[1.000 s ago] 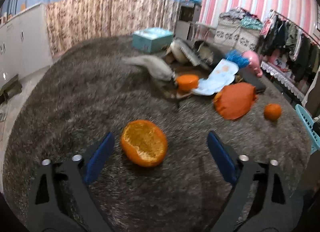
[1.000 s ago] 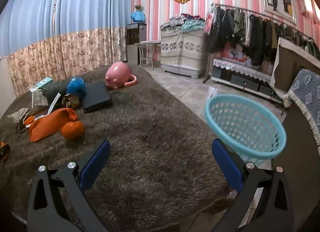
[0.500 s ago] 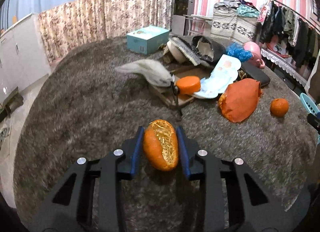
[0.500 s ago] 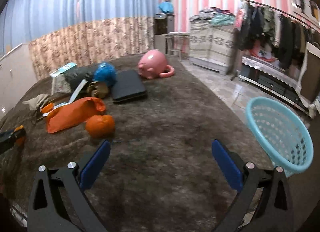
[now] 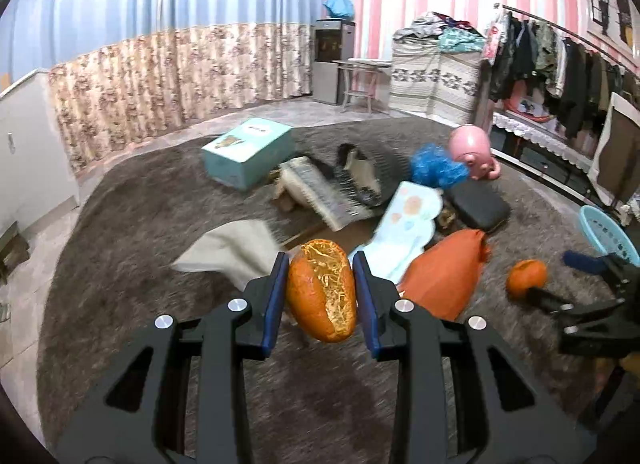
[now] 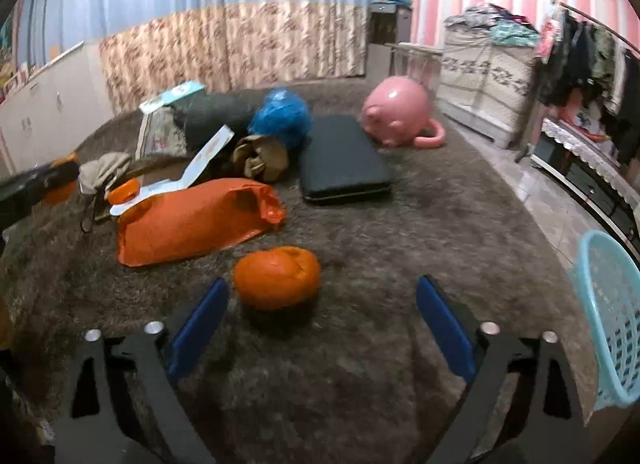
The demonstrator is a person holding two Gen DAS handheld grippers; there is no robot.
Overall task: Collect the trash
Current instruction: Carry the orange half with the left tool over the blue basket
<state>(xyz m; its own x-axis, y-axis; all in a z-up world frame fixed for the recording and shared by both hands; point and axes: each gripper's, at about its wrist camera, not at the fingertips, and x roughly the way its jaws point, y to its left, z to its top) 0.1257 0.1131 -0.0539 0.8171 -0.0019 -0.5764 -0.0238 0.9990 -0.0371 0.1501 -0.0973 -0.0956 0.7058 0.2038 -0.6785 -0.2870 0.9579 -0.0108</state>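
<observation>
A shaggy grey-brown rug [image 5: 120,224] fills both wrist views, littered with objects. At 3 o'clock in the right wrist view a light blue plastic basket [image 6: 612,324] sits at the rug's edge. Near the centre lies an orange plastic bag [image 6: 188,220]; at 12 o'clock from it sit a black case [image 6: 340,168], a pink piggy bank [image 6: 396,114] and a blue mesh ball [image 6: 282,116]. A teal box [image 5: 248,152] rests further back in the left wrist view, at 11 o'clock.

The left gripper [image 5: 320,296] is closed on a hollowed orange peel half [image 5: 322,290] — its blue pads press both sides, the stringy pith faces the camera, and the peel appears lifted clear of the rug.

The right gripper [image 6: 320,320] is spread wide with nothing between its pads. A second orange peel [image 6: 278,278] lies dome up on the rug just ahead of it, nearer the left pad — not touched by either pad. In the left wrist view this peel shows at 3 o'clock, just beside the right gripper's tips.
</observation>
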